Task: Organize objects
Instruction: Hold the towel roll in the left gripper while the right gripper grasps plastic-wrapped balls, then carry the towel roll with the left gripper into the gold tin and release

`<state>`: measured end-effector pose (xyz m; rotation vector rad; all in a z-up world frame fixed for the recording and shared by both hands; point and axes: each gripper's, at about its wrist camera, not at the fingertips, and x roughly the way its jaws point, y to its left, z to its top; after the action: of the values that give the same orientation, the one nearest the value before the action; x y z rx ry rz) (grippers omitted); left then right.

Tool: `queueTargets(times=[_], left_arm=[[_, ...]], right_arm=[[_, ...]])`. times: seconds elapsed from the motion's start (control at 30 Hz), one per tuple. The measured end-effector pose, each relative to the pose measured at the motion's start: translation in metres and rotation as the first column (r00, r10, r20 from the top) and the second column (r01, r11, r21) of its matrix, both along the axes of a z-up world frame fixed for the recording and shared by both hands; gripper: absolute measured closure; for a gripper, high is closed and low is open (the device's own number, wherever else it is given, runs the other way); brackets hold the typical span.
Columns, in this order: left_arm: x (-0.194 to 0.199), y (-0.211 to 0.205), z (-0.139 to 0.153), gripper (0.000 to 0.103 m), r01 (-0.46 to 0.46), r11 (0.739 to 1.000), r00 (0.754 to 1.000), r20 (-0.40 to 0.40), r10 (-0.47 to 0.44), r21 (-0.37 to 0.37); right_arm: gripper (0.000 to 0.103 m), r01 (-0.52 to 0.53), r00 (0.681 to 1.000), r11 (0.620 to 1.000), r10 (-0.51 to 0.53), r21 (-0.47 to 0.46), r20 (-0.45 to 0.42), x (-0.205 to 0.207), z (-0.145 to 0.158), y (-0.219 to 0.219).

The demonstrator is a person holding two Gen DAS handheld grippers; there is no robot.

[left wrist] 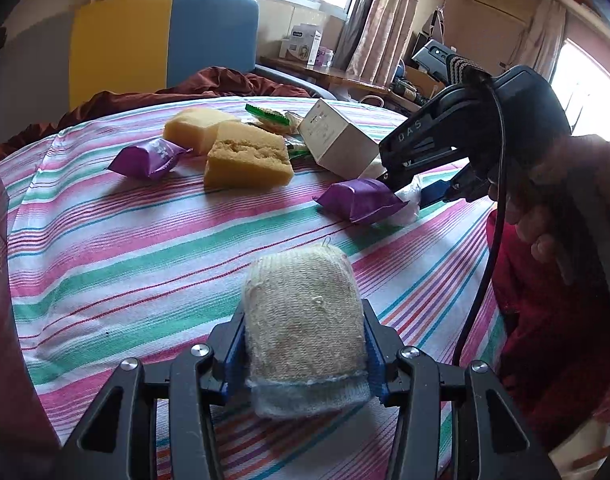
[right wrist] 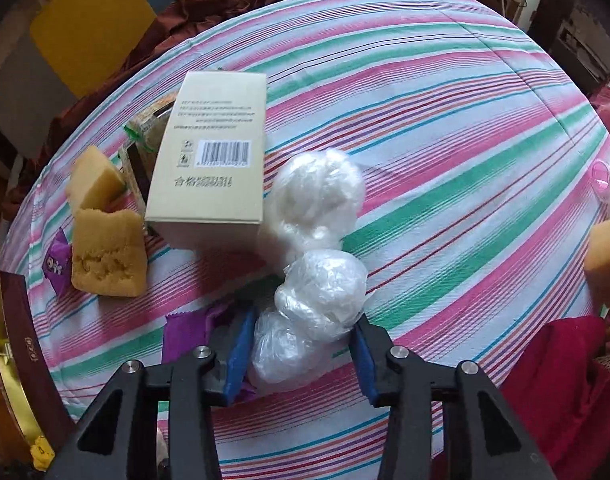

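My left gripper [left wrist: 303,344] is shut on a beige knitted scrub pad [left wrist: 305,320] and holds it above the striped cloth [left wrist: 145,248]. My right gripper [right wrist: 301,344] has its jaws around a string of clear plastic-wrapped white balls [right wrist: 321,292]; it also shows in the left wrist view [left wrist: 415,196], low over the cloth beside a purple snack packet [left wrist: 361,200]. Two yellow sponges [left wrist: 247,156] and a second purple packet [left wrist: 149,158] lie further back. A pale cardboard box [right wrist: 213,152] lies beside the white balls.
Green-wrapped snacks [left wrist: 271,116] lie behind the box. A dark brown box with a gold edge [right wrist: 17,344] sits at the left. Another yellow sponge [right wrist: 607,260] and a pink cup [right wrist: 603,180] are at the right edge. A red cloth [right wrist: 565,380] lies front right.
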<state>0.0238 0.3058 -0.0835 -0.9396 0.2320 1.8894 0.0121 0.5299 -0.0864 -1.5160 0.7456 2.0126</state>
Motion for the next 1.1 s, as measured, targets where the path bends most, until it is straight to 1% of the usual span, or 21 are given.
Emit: queueTargets(times=[0.17,0.33,0.77,0.8,0.9,1.03,1.1], left_arm=[[0.001,0.001,0.000,0.053,-0.001,1.000,1.000,-0.006,0.001,-0.003],[0.001,0.001,0.000,0.053,0.001,1.000,1.000,-0.009,-0.001,-0.008],[0.002,-0.004,0.003,0.054,-0.026,0.999,1.000,-0.012,0.025,-0.042],[0.003,-0.005,0.005,0.055,-0.033,0.998,0.999,-0.014,0.032,-0.049],[0.005,-0.011,0.007,0.055,-0.043,0.997,0.999,-0.004,0.043,-0.057],[0.010,-0.024,0.016,0.055,-0.050,0.997,0.999,0.003,0.051,-0.056],[0.010,-0.034,0.025,0.055,-0.060,0.997,0.998,0.005,0.060,-0.039]], right_arm=[[0.060,-0.043,0.999,0.999,0.043,0.012,-0.014,-0.003,0.000,-0.005],[0.061,-0.127,0.992,0.989,0.125,0.073,0.021,-0.011,-0.001,-0.018],[0.060,-0.144,0.989,0.986,0.142,0.084,0.034,-0.011,0.000,-0.020],[0.058,-0.143,0.990,0.986,0.141,0.081,0.030,-0.011,0.000,-0.020],[0.058,-0.154,0.988,0.983,0.151,0.097,0.039,-0.011,0.001,-0.022],[0.058,-0.160,0.987,0.981,0.156,0.112,0.040,-0.011,0.002,-0.023],[0.058,-0.166,0.986,0.978,0.162,0.124,0.043,-0.011,0.003,-0.024]])
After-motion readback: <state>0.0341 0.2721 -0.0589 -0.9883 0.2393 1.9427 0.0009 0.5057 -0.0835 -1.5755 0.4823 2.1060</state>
